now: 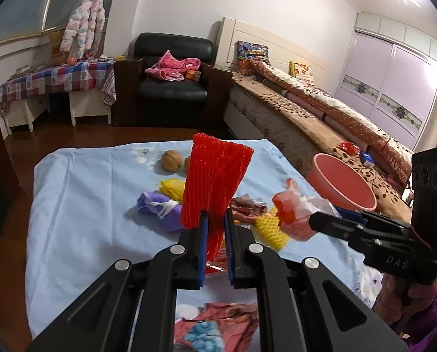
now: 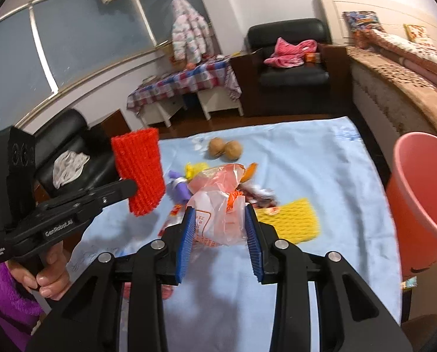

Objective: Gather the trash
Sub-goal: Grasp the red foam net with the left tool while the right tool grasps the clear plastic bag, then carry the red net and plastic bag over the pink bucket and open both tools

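Fingers of my left gripper [image 1: 217, 223] are clamped on the red foam net [image 1: 215, 182], lifted above the blue cloth [image 1: 80, 199]; my right gripper [image 2: 219, 226] pinches the orange plastic bag [image 2: 218, 202]. Both pieces are in hand, so I judge the next move is carrying them right to the pink bucket [image 2: 418, 187] and releasing. Both grippers reach forward, roughly level.

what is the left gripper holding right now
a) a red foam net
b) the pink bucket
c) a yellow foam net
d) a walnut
a: the left gripper has its blue pads closed on the red foam net, lifted above the blue cloth; the right wrist view shows the same net at its tip.
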`<state>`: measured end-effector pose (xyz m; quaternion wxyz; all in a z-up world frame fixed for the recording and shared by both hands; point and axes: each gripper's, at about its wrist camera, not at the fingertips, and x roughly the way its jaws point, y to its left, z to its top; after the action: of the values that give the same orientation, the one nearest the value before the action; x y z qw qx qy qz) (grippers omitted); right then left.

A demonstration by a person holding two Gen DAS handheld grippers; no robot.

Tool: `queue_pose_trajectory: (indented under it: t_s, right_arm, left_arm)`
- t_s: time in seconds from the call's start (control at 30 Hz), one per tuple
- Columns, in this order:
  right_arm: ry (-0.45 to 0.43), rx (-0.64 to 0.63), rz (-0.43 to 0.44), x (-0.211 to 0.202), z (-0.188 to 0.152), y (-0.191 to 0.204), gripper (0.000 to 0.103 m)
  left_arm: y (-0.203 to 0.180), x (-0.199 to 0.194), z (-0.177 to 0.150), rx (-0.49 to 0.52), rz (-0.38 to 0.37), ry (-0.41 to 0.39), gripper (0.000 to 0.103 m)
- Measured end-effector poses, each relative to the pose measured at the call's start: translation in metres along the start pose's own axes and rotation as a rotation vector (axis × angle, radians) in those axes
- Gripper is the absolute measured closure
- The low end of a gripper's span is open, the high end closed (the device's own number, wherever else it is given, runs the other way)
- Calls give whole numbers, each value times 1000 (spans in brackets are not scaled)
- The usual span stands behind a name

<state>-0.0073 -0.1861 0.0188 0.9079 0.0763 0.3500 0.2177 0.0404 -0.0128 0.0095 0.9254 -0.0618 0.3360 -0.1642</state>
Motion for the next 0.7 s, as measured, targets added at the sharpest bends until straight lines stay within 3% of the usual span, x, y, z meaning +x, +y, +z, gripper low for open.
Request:
queue_pose_trajectory:
  t_s: [0.3, 0.7]
  right_arm:
    - [-89, 84, -99, -32, 4, -48, 68]
    - [-210, 240, -250, -79, 3, -130, 68]
  left_arm:
    - [-40, 11, 15, 51, -58, -3, 93]
    - [-120, 52, 43, 108, -193, 24, 93]
